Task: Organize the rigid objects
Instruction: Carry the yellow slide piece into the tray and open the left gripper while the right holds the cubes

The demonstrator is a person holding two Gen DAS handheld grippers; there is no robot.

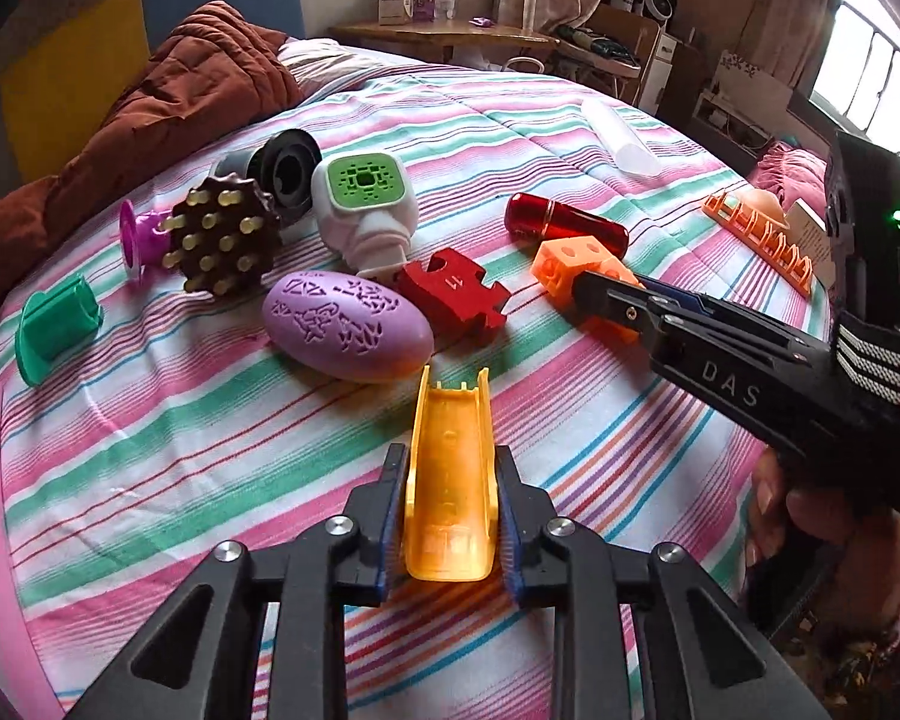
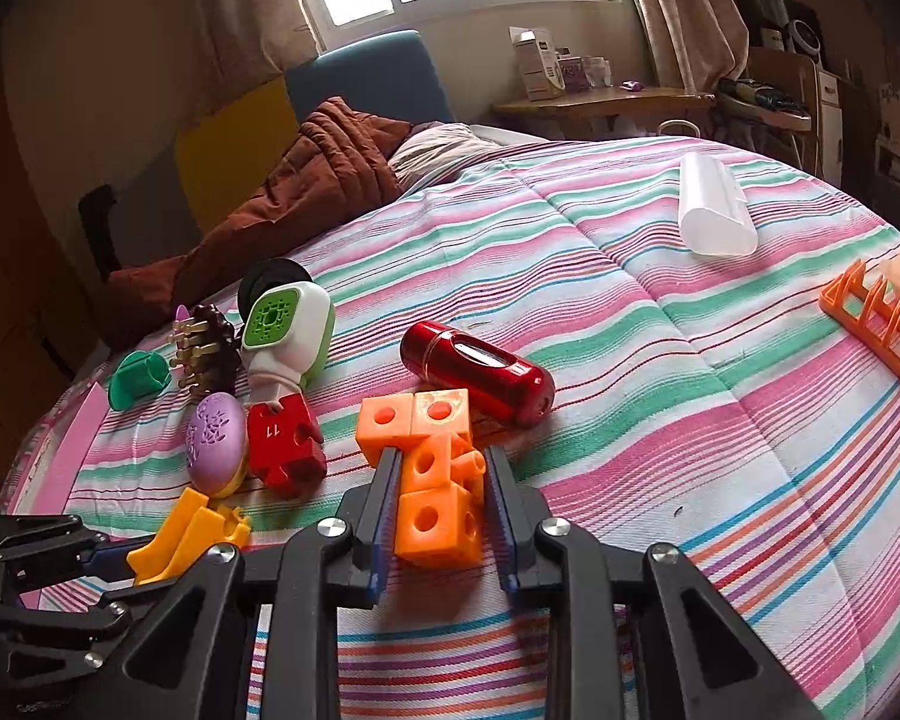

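My left gripper (image 1: 450, 468) is shut on a yellow plastic channel piece (image 1: 450, 480), held just above the striped bedspread (image 1: 210, 480); it also shows in the right wrist view (image 2: 189, 531). My right gripper (image 2: 441, 468) straddles an orange linked-cube piece (image 2: 432, 480) lying on the bed, jaws a little wider than the cubes, not clearly pressing them. In the left wrist view the right gripper (image 1: 594, 291) reaches onto the same cubes (image 1: 576, 267). Beside them lie a red capsule case (image 1: 564, 225), a red puzzle block (image 1: 456, 294) and a purple egg (image 1: 348, 327).
At the left lie a green spool (image 1: 57, 324), a brown studded brush (image 1: 222, 237), a white device with a green top (image 1: 363, 204) and a black cylinder (image 1: 285, 171). A clear tube (image 2: 714, 207) and an orange rack (image 2: 888, 318) lie right. A brown quilt (image 1: 168, 96) is heaped behind.
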